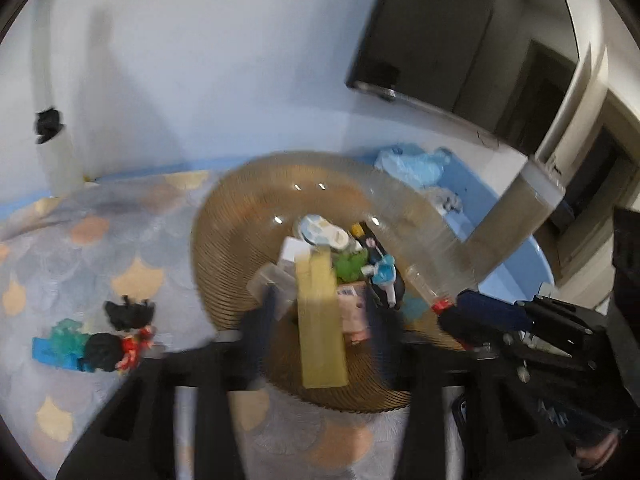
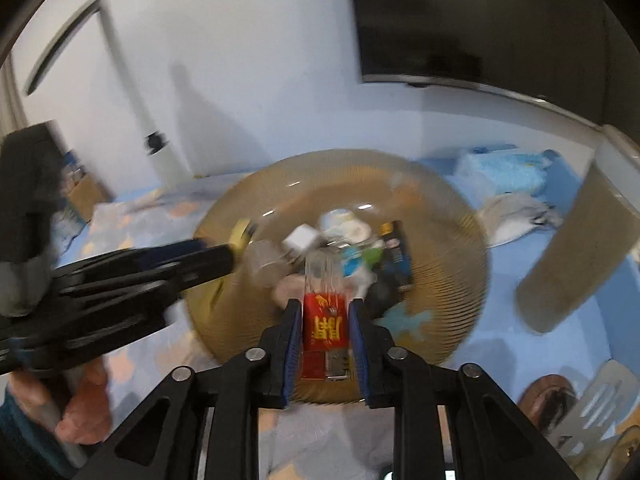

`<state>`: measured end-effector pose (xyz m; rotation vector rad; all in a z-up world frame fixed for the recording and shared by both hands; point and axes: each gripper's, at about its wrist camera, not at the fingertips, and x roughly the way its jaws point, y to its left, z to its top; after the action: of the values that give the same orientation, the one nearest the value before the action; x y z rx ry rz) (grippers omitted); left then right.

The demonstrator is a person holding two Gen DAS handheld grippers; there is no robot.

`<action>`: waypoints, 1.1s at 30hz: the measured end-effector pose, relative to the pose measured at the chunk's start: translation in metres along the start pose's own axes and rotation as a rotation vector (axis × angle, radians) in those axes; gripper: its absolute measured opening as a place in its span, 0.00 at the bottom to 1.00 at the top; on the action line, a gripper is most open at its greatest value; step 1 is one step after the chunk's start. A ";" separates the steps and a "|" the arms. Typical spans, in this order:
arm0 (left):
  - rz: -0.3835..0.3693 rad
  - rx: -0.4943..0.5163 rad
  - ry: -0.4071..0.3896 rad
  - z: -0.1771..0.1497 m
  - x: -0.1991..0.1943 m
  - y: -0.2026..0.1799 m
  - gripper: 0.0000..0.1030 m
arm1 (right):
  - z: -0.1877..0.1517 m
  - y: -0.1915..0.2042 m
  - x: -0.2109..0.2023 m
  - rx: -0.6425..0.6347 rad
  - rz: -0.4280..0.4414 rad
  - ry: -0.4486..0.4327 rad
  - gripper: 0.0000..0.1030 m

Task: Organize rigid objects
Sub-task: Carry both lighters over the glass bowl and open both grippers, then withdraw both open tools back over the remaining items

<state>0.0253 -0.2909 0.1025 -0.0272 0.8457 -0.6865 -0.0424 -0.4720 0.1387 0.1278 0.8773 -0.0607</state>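
Most items fill the amber bowl [image 1: 224,216]; toys [image 1: 96,340] wait at its nine o'clock. Left gripper [image 1: 320,312] fingers gape around the yellow box [image 1: 320,320]; right gripper [image 2: 325,320] fingers clamp a red-labelled bottle [image 2: 324,320].

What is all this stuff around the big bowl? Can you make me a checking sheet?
Surface: scale-patterned cloth, blurred.
Job's things: amber ribbed bowl holding small items; yellow box lying in it; clear bottle with a red label.
Clutter: toy figures on the cloth; blue bag; tan canister.
Grippers: left gripper open around the yellow box; right gripper shut on the clear bottle.
Cables: nothing seen.
Surroundings: white wall, dark screen.
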 end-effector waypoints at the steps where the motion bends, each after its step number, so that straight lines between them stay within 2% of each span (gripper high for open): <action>1: 0.004 -0.014 -0.042 -0.001 -0.013 0.007 0.72 | 0.000 -0.003 -0.002 0.015 -0.002 -0.008 0.31; 3: 0.026 -0.027 -0.095 0.001 -0.034 0.017 0.75 | -0.004 -0.011 -0.015 0.070 0.038 -0.032 0.39; 7: 0.053 -0.107 -0.161 -0.002 -0.090 0.059 0.75 | -0.009 0.001 -0.039 0.083 0.083 -0.069 0.40; 10: 0.091 -0.157 -0.218 -0.012 -0.132 0.085 0.75 | -0.009 0.034 -0.054 0.036 0.137 -0.084 0.40; 13: 0.136 -0.189 -0.256 -0.025 -0.168 0.104 0.75 | -0.015 0.084 -0.067 -0.046 0.187 -0.101 0.41; 17: 0.229 -0.188 -0.273 -0.050 -0.192 0.121 0.75 | -0.039 0.141 -0.057 -0.118 0.213 -0.088 0.42; 19: 0.267 -0.175 -0.249 -0.068 -0.188 0.130 0.75 | -0.057 0.159 -0.036 -0.128 0.210 -0.054 0.42; 23: 0.334 -0.172 -0.155 -0.105 -0.150 0.155 0.75 | -0.088 0.172 0.018 -0.143 0.193 0.001 0.42; 26: 0.371 -0.173 -0.088 -0.127 -0.117 0.169 0.75 | -0.100 0.167 0.043 -0.125 0.196 0.053 0.42; 29: 0.379 -0.171 -0.070 -0.135 -0.102 0.172 0.75 | -0.100 0.164 0.053 -0.128 0.181 0.056 0.42; 31: 0.390 -0.150 -0.074 -0.139 -0.095 0.170 0.75 | -0.100 0.161 0.056 -0.129 0.170 0.049 0.47; 33: 0.422 -0.122 -0.044 -0.141 -0.089 0.168 0.75 | -0.102 0.159 0.057 -0.127 0.140 0.025 0.55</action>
<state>-0.0225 -0.0746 0.0195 0.0266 0.8167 -0.2372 -0.0668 -0.3005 0.0443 0.0707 0.8928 0.1272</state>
